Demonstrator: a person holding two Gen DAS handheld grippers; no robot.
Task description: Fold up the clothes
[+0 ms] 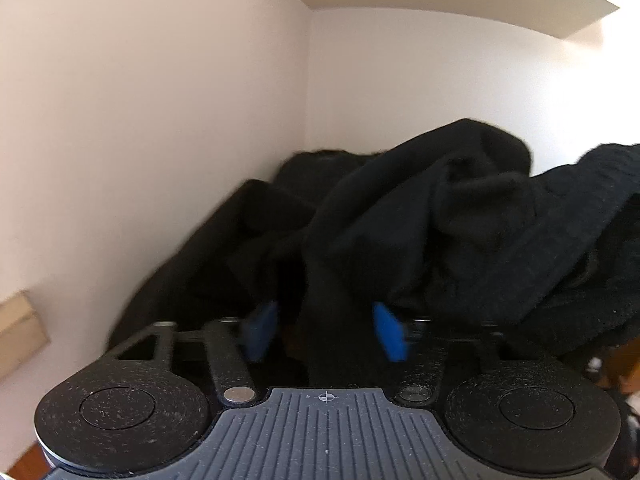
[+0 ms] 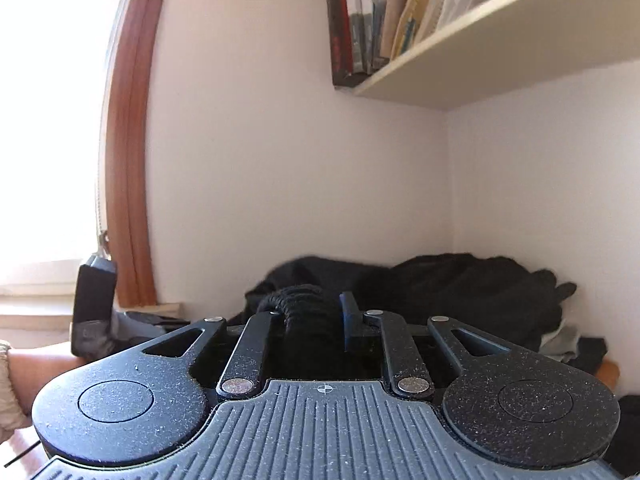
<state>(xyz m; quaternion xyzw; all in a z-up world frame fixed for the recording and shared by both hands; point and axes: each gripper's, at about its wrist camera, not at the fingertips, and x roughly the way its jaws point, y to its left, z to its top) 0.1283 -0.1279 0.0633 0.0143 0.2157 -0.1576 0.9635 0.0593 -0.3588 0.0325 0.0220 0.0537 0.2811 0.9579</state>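
**Both grippers held up black cloth in a white corner**

Plainly, the white walls (image 1: pixel 160 120) filled most of both views, meeting in a corner at the far side. A pale shelf (image 2: pixel 500 40) ran along the upper right of the right wrist view, with a row of books (image 2: pixel 380 12) standing on it; the underside of a shelf also crossed the top of the left wrist view. At the left of the right wrist view a brown wooden window frame (image 2: pixel 128 160) stood beside a bright, washed-out pane.

The black garment (image 1: pixel 440 220) was the largest loose thing. In the left wrist view it rose in a bunched heap just beyond the gripper, spreading to the far left and to the right edge. A thick fold of it hung down between the blue fingers (image 1: pixel 390 332) of the left gripper (image 1: pixel 326 332), which stood fairly wide apart with the cloth pinched between them.

In the right wrist view more black cloth lay heaped in the far corner (image 2: pixel 460 292), low against the wall. The right gripper (image 2: pixel 310 320) was closed down on a ribbed black edge of cloth (image 2: pixel 300 304); only one blue finger (image 2: pixel 350 320) showed, at the right of the bundle. Whether that edge belonged to the same garment could not be told.

A small tan box (image 1: pixel 20 332) sat at the left edge of the left wrist view.
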